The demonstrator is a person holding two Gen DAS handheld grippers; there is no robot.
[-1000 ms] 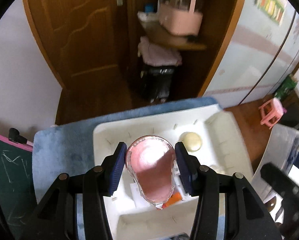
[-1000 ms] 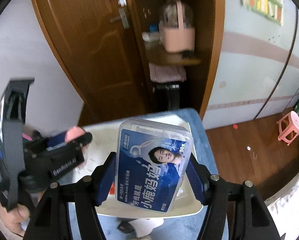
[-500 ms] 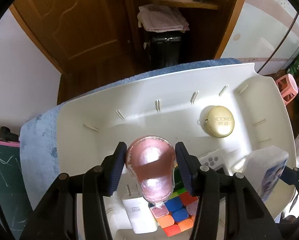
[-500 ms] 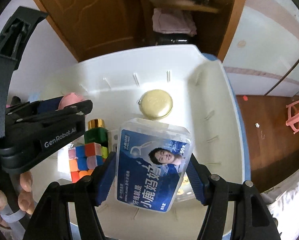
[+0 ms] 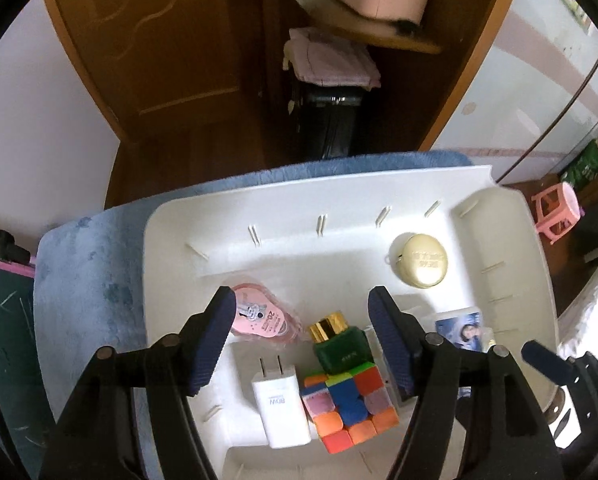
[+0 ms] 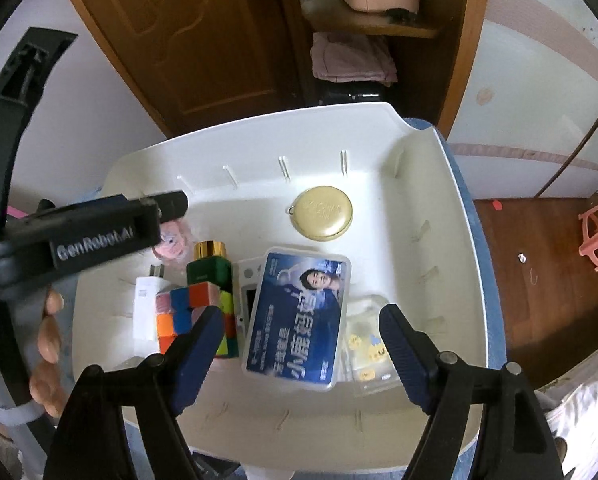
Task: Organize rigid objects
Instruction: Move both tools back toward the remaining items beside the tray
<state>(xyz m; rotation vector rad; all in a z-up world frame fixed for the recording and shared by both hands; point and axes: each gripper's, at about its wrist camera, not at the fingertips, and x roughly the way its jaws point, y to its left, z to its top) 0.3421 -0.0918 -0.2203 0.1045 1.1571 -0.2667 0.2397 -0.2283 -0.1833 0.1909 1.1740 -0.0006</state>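
A white tray [image 5: 283, 200] [image 6: 439, 208] holds several items. My left gripper [image 5: 303, 338] is open and empty above it. The pink correction tape [image 5: 261, 316] lies in the tray just past its left finger; it also shows in the right wrist view [image 6: 173, 242]. My right gripper [image 6: 301, 354] is open and empty. The blue floss box [image 6: 301, 316] lies flat in the tray between and just beyond its fingers; its end shows in the left wrist view [image 5: 463, 326].
In the tray lie a gold round case [image 5: 423, 260] [image 6: 323, 212], a green bottle [image 5: 341, 346], a colour cube [image 5: 349, 410], a white charger [image 5: 281, 410] and a clear sticker box [image 6: 369, 344]. A blue mat [image 5: 83, 264] lies under the tray. A pink stool [image 5: 557, 212] stands on the floor.
Both grippers have opened. The pink tape left my left gripper and the floss box left my right gripper; both now lie in the tray. Both grippers have pulled back a little.
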